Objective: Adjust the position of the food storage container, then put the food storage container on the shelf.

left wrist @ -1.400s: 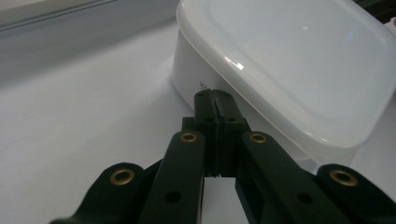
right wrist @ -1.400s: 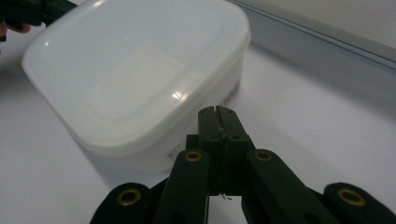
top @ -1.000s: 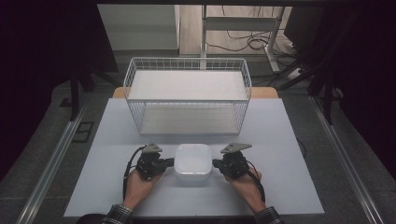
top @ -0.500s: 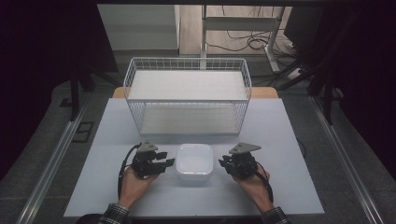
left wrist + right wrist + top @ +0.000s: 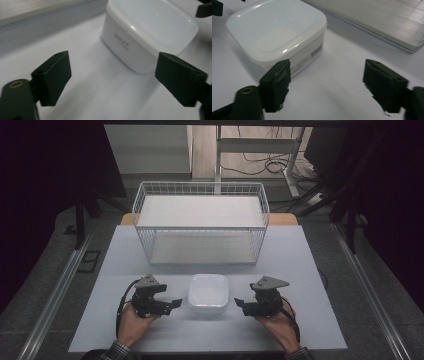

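Left hand-held gripper, black, two-jawed and held low over the worktop, has its jaws spread wide and holds nothing; its own view shows the jaws framing the near corner of a white, square, rounded-corner plastic container with a translucent lid. Right hand-held gripper mirrors it on the opposite side, jaws likewise wide and empty, one black pad lying near the container's labelled side wall without touching it. Both grippers point inward at the container, which sits flat on the pale grey worktop between them, just beside each; the symmetrical placement suggests a two-sided approach, since the box appears too broad for one pair of jaws to span comfortably. Each hand grasps its tool from behind, forearms entering from the near edge, cables trailing back so they stay out of the working zone. Beyond the container stands a white wire-mesh basket with a pale flat board inside, near the worktop's far edge, a likely destination given its open top facing the person.
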The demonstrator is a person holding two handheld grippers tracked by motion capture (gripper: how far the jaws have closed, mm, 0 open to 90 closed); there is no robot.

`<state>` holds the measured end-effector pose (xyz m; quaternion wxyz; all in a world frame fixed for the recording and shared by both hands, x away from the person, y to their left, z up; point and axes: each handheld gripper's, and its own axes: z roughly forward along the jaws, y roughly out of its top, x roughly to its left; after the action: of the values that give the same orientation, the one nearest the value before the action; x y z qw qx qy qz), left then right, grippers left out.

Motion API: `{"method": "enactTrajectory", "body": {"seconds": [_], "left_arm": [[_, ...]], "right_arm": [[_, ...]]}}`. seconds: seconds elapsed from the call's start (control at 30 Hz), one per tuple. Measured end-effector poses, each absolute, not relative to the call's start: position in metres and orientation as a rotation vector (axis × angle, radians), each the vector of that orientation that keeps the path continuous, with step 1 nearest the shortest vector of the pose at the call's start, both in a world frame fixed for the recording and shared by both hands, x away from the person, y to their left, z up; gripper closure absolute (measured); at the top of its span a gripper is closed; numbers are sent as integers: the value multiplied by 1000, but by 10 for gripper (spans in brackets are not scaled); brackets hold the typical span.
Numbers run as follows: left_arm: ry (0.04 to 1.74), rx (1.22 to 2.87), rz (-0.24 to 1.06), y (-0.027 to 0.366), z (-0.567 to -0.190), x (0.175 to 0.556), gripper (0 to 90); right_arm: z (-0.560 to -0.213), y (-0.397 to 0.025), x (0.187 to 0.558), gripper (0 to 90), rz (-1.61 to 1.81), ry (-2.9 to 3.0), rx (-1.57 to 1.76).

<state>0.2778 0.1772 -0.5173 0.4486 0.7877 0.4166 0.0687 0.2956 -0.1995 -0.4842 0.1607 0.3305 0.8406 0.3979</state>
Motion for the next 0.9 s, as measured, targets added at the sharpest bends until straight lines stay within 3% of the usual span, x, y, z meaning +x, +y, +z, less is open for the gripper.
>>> {"method": "enactTrajectory", "body": {"seconds": [0.07, 0.27, 0.57, 0.9], "left_arm": [[1034, 1949, 172, 180, -519, 276, 85], [1034, 1956, 167, 183, -525, 275, 53], [986, 1976, 207, 177, -526, 279, 11], [947, 1958, 166, 165, -507, 287, 23]], "right_arm": [[-485, -199, 293, 107, 1119, 2395, 941], [-492, -199, 294, 39, 1113, 2424, 948], [-495, -204, 300, 28, 1191, 2421, 993], [-485, -190, 304, 24, 1243, 2405, 953]]}}
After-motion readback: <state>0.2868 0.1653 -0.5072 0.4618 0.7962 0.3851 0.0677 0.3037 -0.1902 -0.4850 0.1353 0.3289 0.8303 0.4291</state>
